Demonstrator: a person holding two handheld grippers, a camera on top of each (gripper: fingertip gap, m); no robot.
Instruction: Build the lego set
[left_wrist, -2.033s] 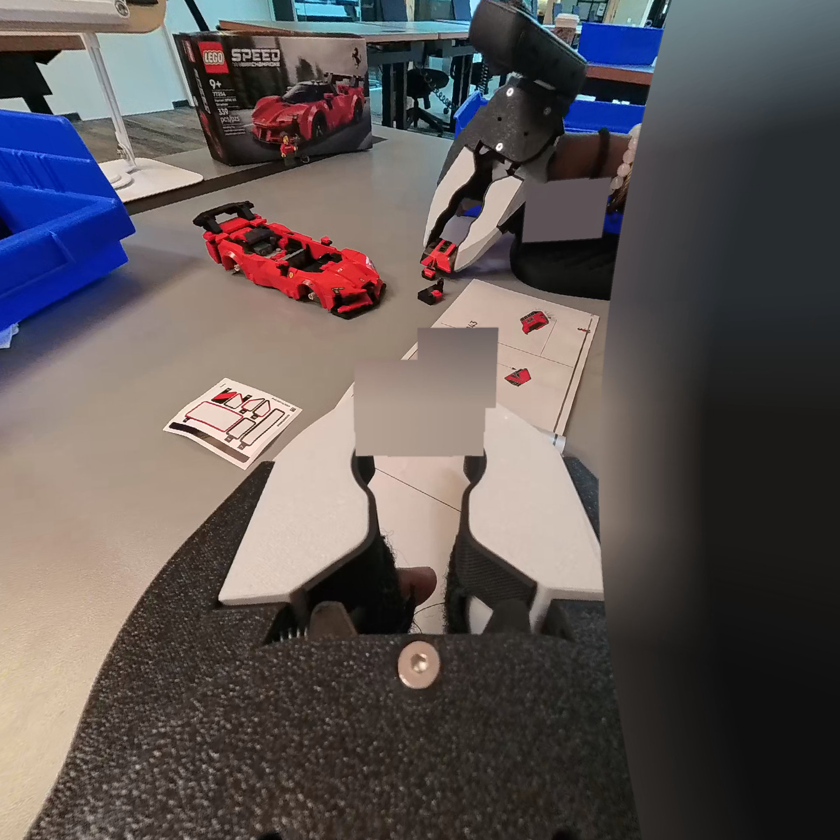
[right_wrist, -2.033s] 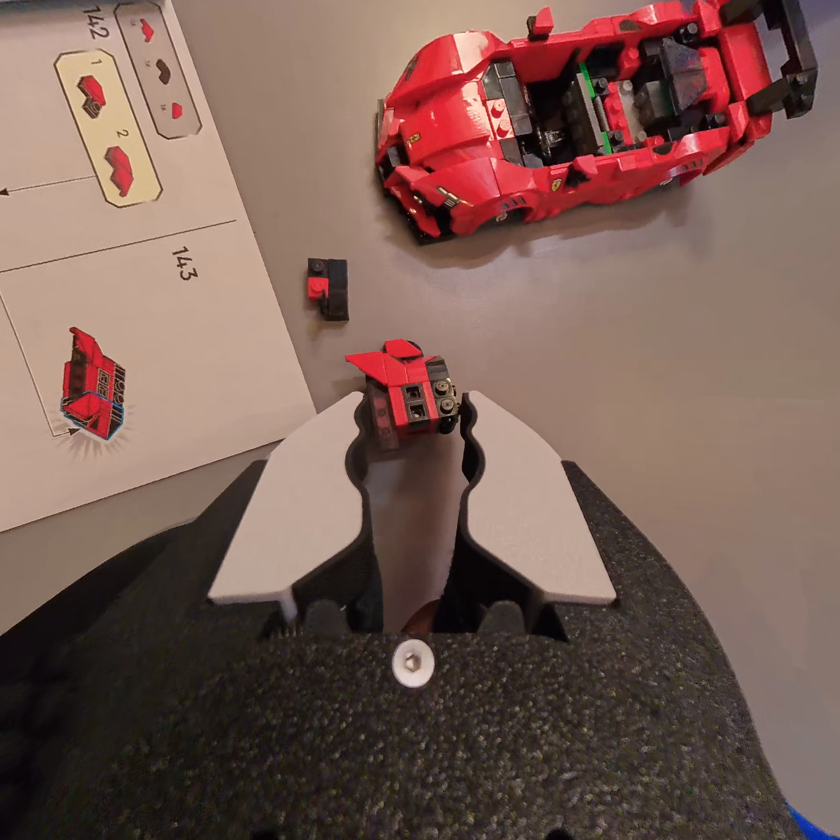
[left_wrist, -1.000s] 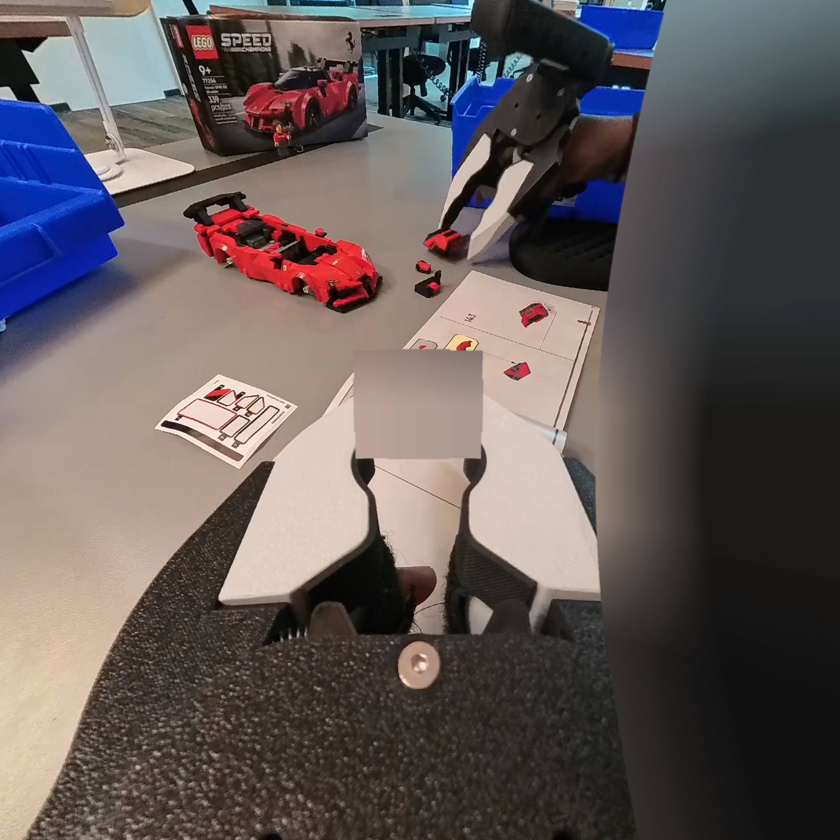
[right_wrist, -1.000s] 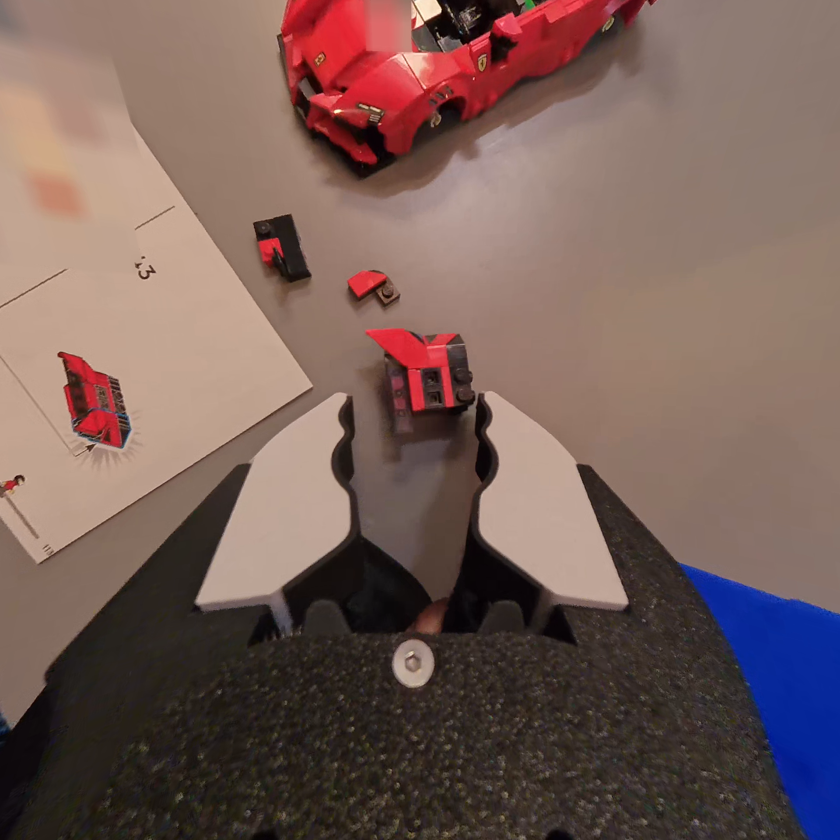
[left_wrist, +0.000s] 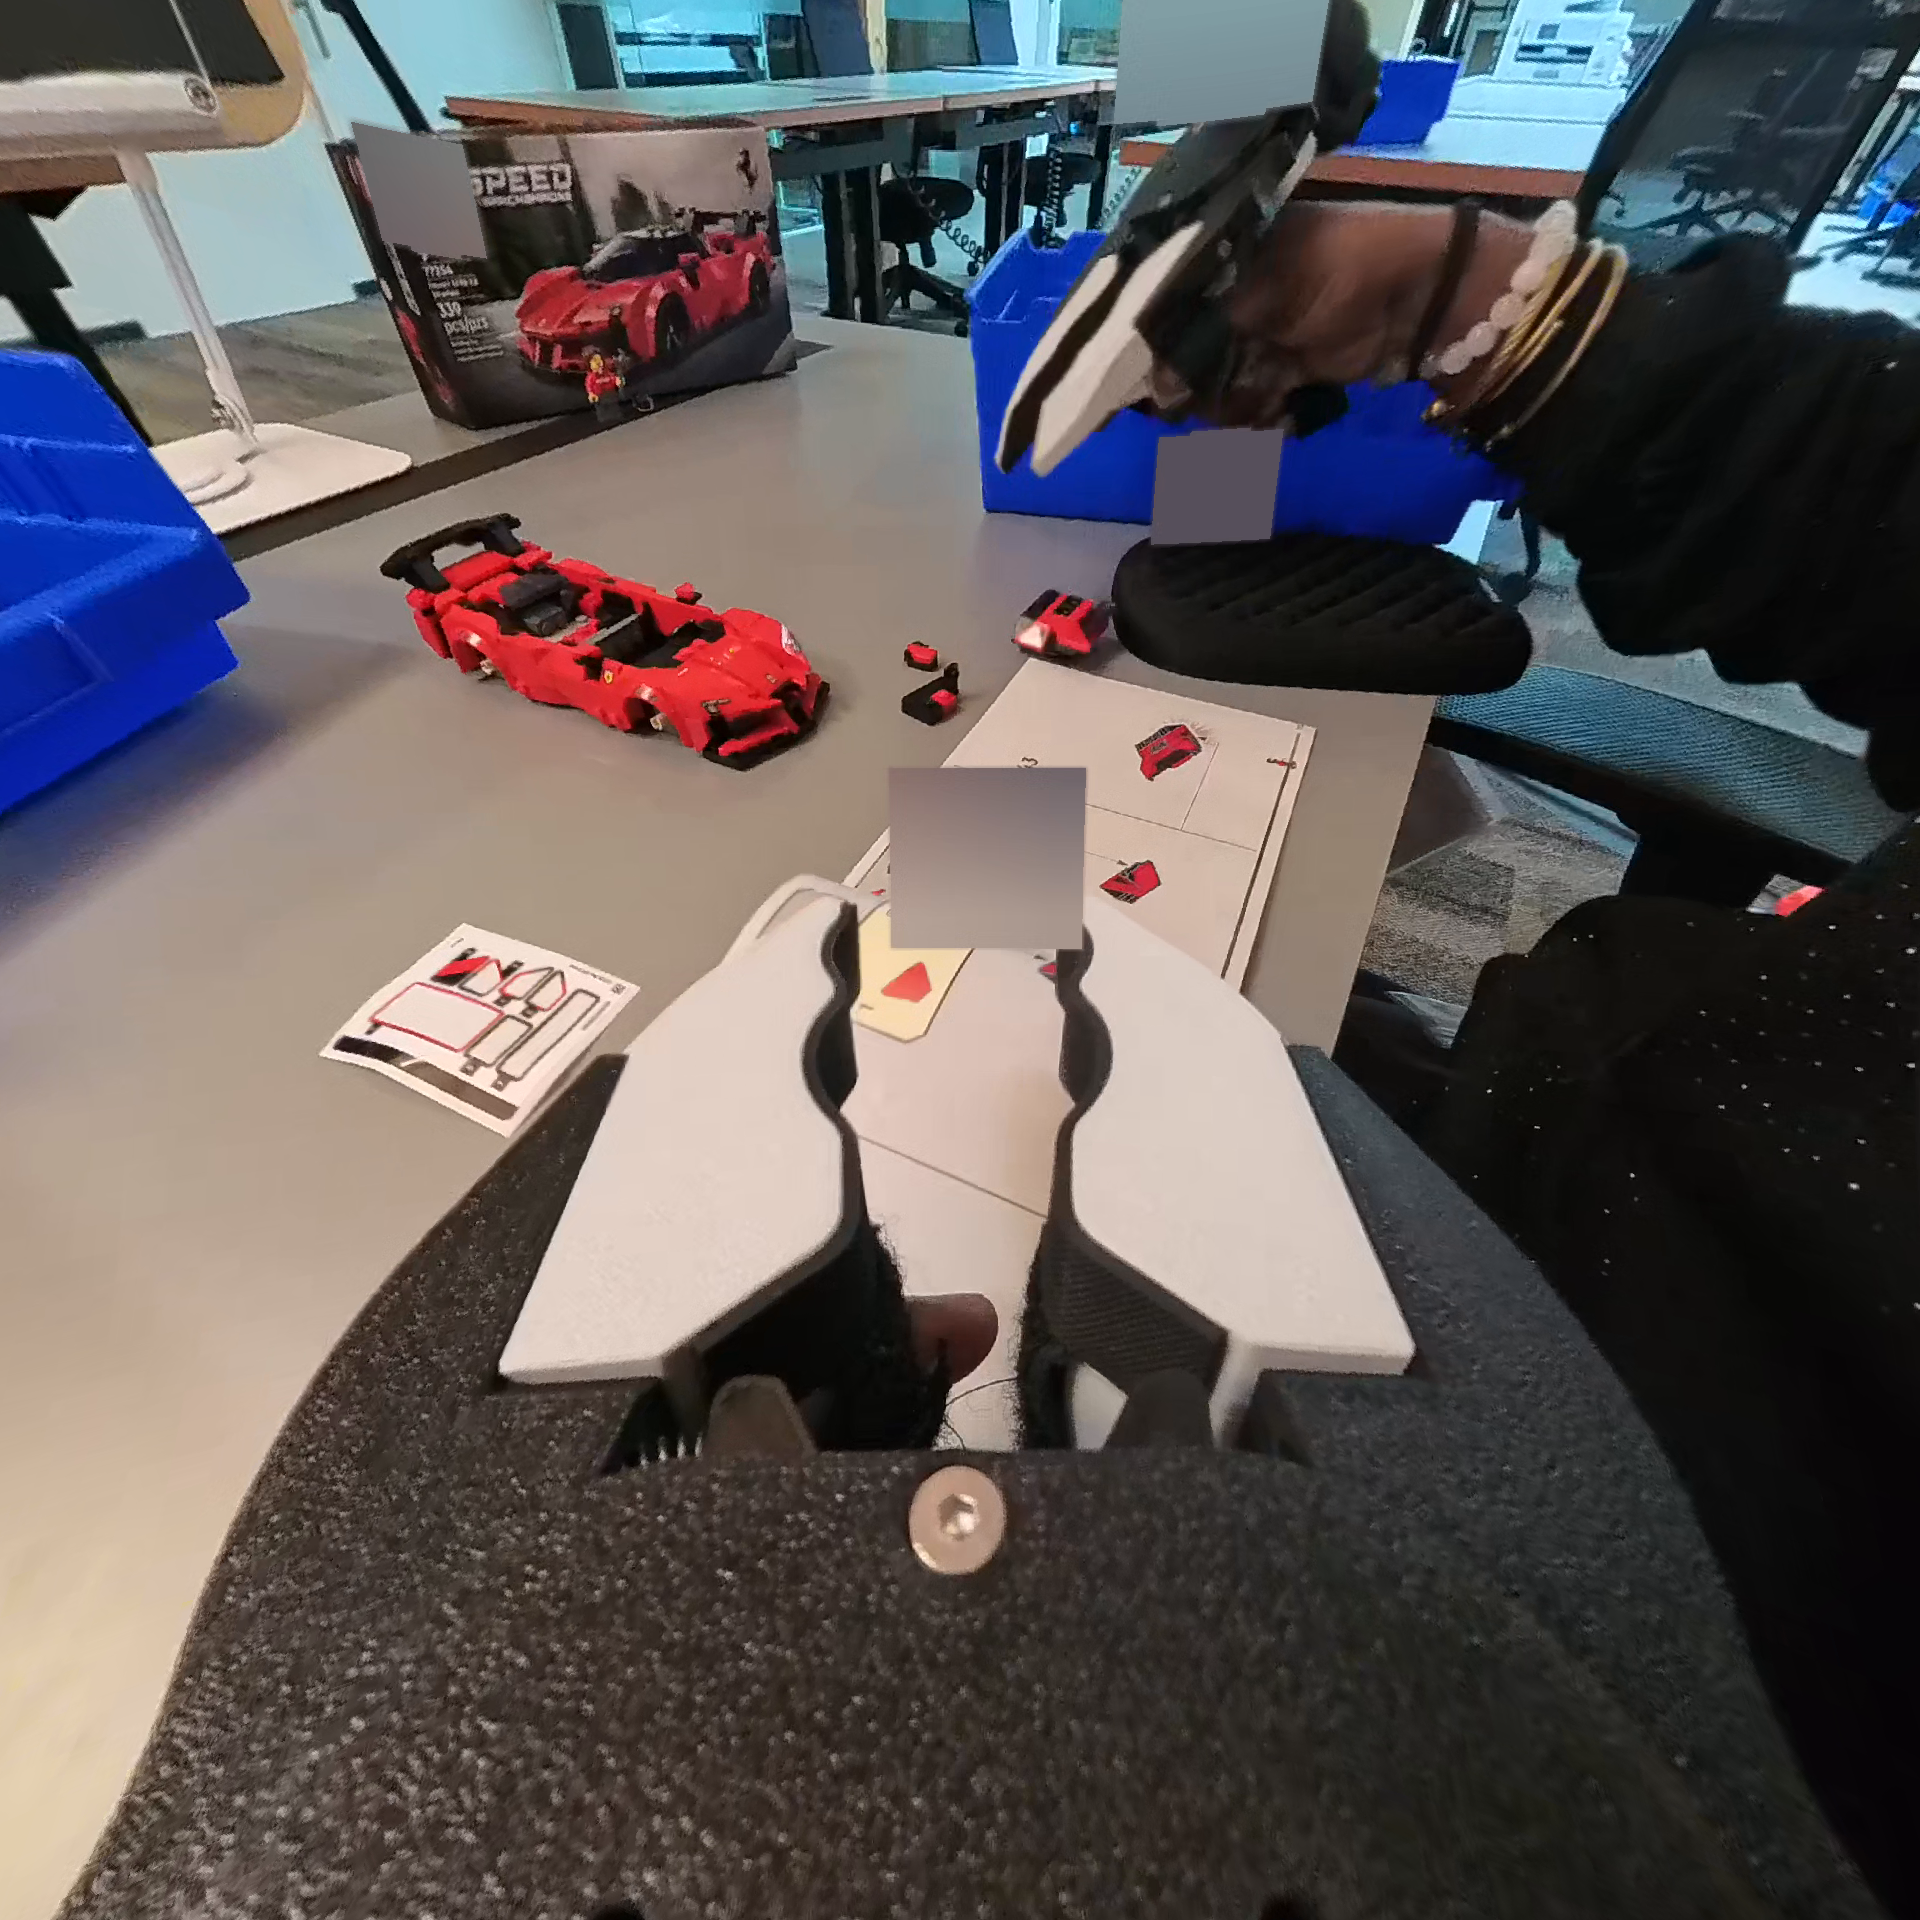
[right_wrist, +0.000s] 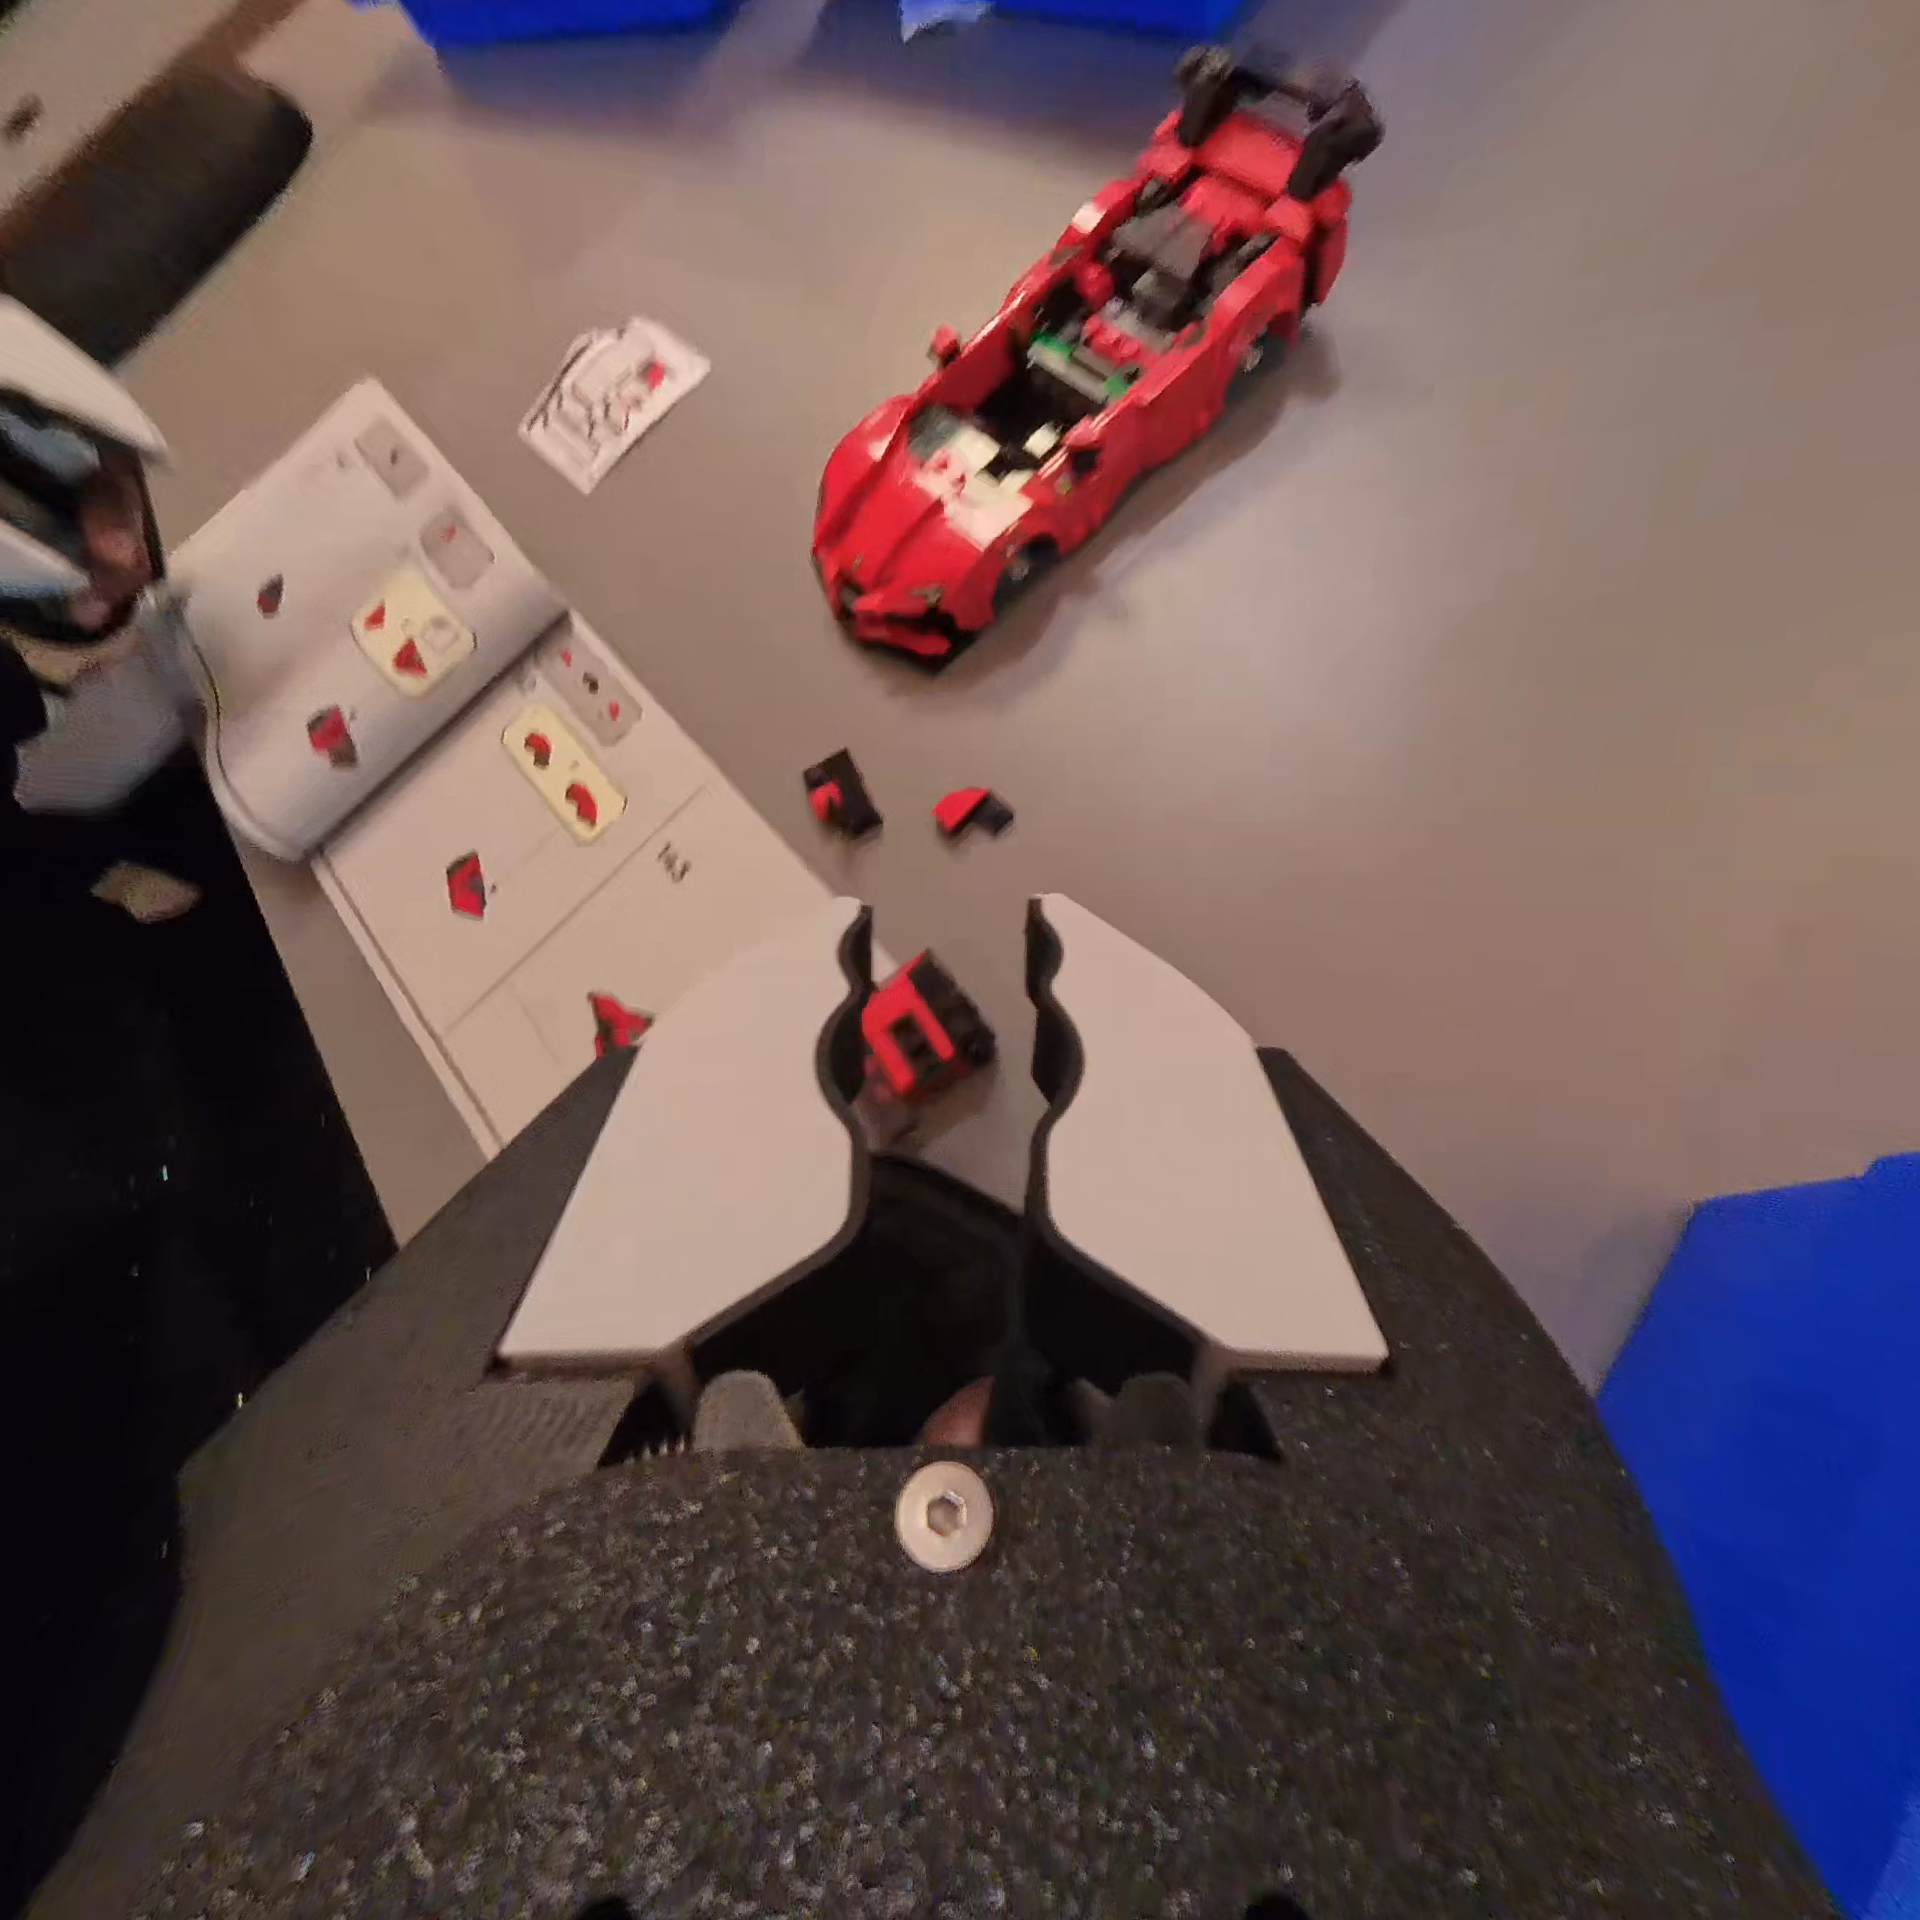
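Left gripper (left_wrist: 956, 966): low centre, fingers narrowly apart, empty, held over the manual (left_wrist: 1164, 821), likely to follow the steps
Right gripper (right_wrist: 945, 935): fingers apart, empty, raised over the table (right_wrist: 1455, 779)
Sub-build (right_wrist: 920, 1029): on table below right fingers
Loose bits (right_wrist: 842, 795): mid-frame beside manual, within reach
Car (right_wrist: 1081, 416): upper right, roof open, awaiting parts

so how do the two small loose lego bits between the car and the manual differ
The bit nearer the manual is mostly black with a small red part; the other bit is mostly red with a small black corner. In the left wrist view the black one stands taller, while the red one sits low. Both lie free on the table, untouched by either gripper.
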